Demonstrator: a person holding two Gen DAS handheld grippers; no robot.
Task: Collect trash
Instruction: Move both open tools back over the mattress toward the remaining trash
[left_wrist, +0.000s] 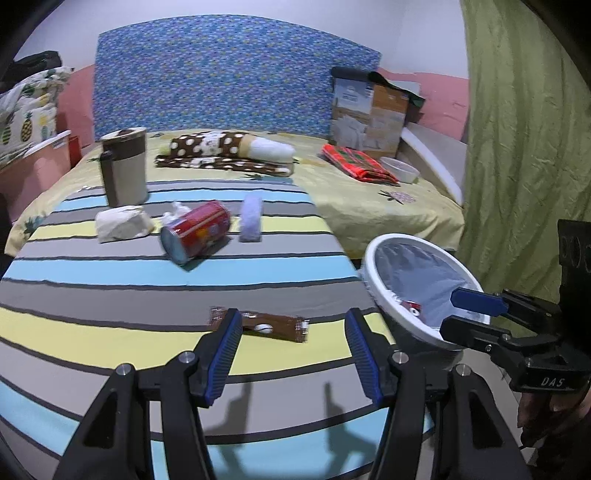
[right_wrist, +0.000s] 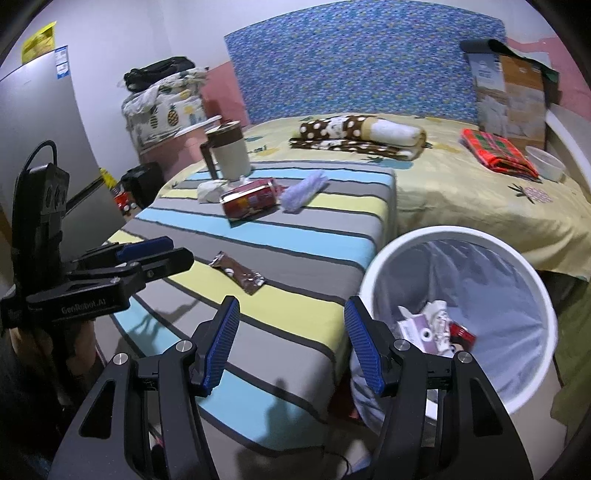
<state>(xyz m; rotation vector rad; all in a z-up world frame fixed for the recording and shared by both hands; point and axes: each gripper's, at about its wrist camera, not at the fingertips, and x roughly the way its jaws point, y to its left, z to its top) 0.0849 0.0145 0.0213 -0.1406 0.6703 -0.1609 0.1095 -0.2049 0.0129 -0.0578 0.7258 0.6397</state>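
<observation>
The left gripper (left_wrist: 291, 354) has its jaws spread wide with nothing between them; its blue pads (left_wrist: 221, 358) hang above the striped table (left_wrist: 110, 273). At 12 o'clock from them, just beyond the tips, lies a brown wrapper (left_wrist: 273, 326), flat on a yellow stripe; the left pad hides one end of it in the left wrist view, and its print is too small to read. The right gripper (right_wrist: 291, 347) is likewise wide open and empty, over the table's near edge.

At 2 o'clock from the left gripper stands the white bin (left_wrist: 384, 295), lined with a pale bag; the right gripper's fingers cross its rim in that view and cover part of the inside. In the right wrist view the bin (right_wrist: 546, 302) sits at 3 o'clock from the jaws, and crumpled paper, a small carton and something red lie at the bottom, partly cut off by the right finger.

Farther out at 11 o'clock a red can (left_wrist: 195, 230) lies on its side, with a crumpled tissue (left_wrist: 122, 221) on its left, a pale purple fuzzy thing (left_wrist: 251, 218) on its right and a mug (left_wrist: 123, 168) behind. Whether the can is dented cannot be told through the blur. Behind the table stretches a bed (left_wrist: 369, 199).
</observation>
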